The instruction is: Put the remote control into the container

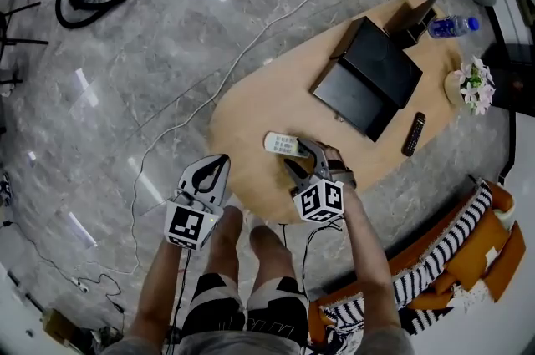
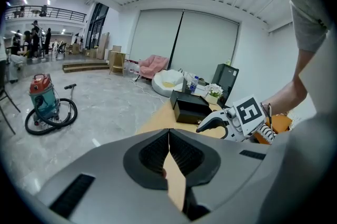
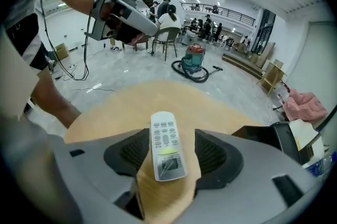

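So the wooden table point(image 1: 251, 111) is smooth, and the black container point(image 1: 368, 78) sits well apart from the pickup spot, toward the far end. That means a fair carry where a weak grab would show. The left tongs point(image 2: 169, 152) are shut tight on nothing and hang just off the table's near edge, not involved. The right tongs point(image 3: 167, 153) are spread wide and low over the tabletop, with the white remote point(image 3: 167, 146) lying between the jaws, a pad on either side but neither touching it yet. My worry: it's thin and flat on a slick top, so if one jaw lands first it'll probably shove or spin the thing instead of pinching it. A grab near one end could also let it droop on the lift. There's a second, black remote point(image 1: 413, 134) further along too, an easy mix-up. The white one lies face up, long axis straight along the tongs' line, screen end nearest the tongs, button end pointing away across the table.
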The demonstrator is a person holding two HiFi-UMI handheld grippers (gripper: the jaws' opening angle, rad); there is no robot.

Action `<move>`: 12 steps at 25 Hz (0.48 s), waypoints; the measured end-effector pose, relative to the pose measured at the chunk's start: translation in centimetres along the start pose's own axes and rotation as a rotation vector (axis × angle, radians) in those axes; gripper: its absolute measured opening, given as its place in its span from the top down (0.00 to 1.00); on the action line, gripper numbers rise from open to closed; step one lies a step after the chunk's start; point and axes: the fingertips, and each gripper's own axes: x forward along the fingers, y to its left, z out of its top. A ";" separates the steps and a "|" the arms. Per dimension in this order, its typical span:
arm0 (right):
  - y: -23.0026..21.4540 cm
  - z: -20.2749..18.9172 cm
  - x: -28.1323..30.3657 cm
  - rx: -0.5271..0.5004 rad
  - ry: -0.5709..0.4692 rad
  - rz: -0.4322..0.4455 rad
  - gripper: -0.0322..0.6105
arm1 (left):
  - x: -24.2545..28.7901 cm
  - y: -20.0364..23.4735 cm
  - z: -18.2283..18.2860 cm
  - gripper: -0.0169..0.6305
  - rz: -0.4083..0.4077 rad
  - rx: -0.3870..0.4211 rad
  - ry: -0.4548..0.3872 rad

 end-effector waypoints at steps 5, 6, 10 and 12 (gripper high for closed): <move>0.9 -0.9 1.6 -0.035 0.043 0.053 0.53 | -0.3 0.4 -0.7 0.96 0.013 -0.020 0.001; 1.0 -1.1 2.0 -0.039 0.051 0.058 0.53 | -0.4 0.4 -0.9 0.96 0.015 -0.023 0.003; 1.0 -1.6 3.3 -0.023 0.079 0.076 0.53 | -0.6 0.4 -1.4 0.96 0.019 -0.025 0.010; 1.0 -1.9 3.7 -0.020 0.093 0.082 0.53 | -0.7 0.4 -1.6 0.96 0.023 -0.028 0.013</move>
